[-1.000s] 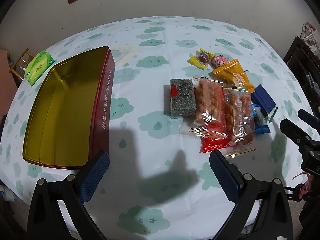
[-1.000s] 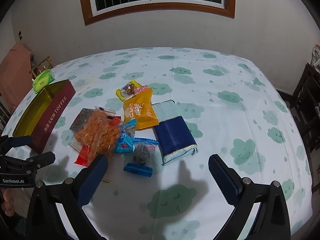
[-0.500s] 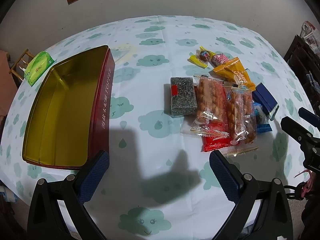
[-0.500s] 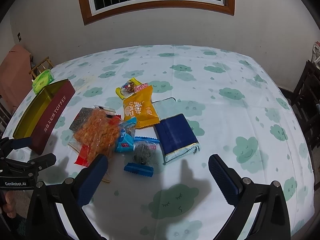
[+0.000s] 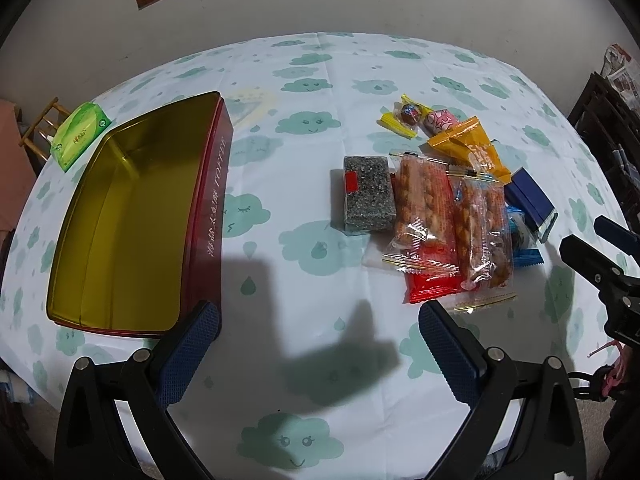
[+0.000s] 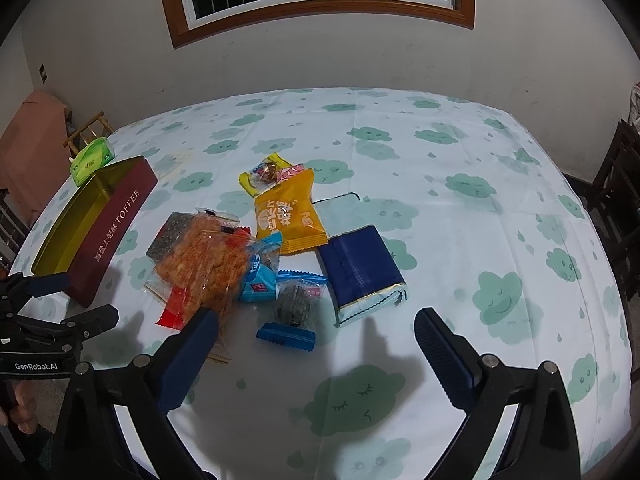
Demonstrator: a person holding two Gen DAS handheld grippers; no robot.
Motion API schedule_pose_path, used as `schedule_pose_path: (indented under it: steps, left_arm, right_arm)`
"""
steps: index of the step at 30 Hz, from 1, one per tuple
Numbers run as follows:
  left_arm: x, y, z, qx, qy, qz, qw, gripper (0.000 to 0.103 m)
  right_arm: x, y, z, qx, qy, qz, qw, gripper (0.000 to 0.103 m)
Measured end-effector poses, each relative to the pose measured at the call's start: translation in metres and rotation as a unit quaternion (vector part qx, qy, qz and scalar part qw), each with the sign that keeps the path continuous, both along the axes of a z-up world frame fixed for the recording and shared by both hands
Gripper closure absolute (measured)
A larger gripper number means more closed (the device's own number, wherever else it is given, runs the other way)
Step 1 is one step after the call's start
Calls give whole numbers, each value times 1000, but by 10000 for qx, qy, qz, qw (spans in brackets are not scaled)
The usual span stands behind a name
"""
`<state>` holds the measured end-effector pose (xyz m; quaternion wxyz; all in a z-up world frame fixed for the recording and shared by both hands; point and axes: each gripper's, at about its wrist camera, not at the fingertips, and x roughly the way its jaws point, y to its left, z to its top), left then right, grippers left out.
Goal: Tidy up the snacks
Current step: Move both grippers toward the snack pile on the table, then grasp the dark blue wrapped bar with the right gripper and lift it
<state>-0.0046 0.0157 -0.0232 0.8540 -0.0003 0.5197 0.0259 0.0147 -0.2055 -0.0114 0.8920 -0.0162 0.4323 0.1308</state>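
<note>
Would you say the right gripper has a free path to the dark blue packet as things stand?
Probably yes. The right gripper is open and empty, and the dark blue packet lies just ahead on the tablecloth, nothing on top; only the orange packet's corner meets its far edge.

**Snacks in a pile, red tin waiting**

Your right gripper (image 6: 316, 344) hangs over the cloud-print tablecloth (image 6: 460, 152) with its blue fingers wide apart and nothing between them. Just past the fingers sits a little grey snack in a clear blue-edged wrapper (image 6: 294, 302). Beside it lies a flat dark blue packet (image 6: 360, 266). A yellow-orange bag (image 6: 289, 212) sits behind them. The long red tin with a gold inside (image 6: 108, 232) rests on your left, well apart from the pile.
</note>
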Motion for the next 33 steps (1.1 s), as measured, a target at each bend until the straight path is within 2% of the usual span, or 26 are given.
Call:
schedule_pose_path:
  steps: [10, 24, 33]
  left_arm:
    - [0, 5, 2, 42, 32, 58, 10000, 3]
    - [1, 8, -1, 23, 62, 96, 9999, 3]
    - [3, 12, -2, 28, 67, 146, 9999, 3]
  right_arm:
    - [5, -1, -1, -161, 0, -157, 9997, 6]
    - [18, -10, -8, -162, 167, -147, 9996, 20]
    - [44, -11, -16, -465, 205, 16, 9987, 27]
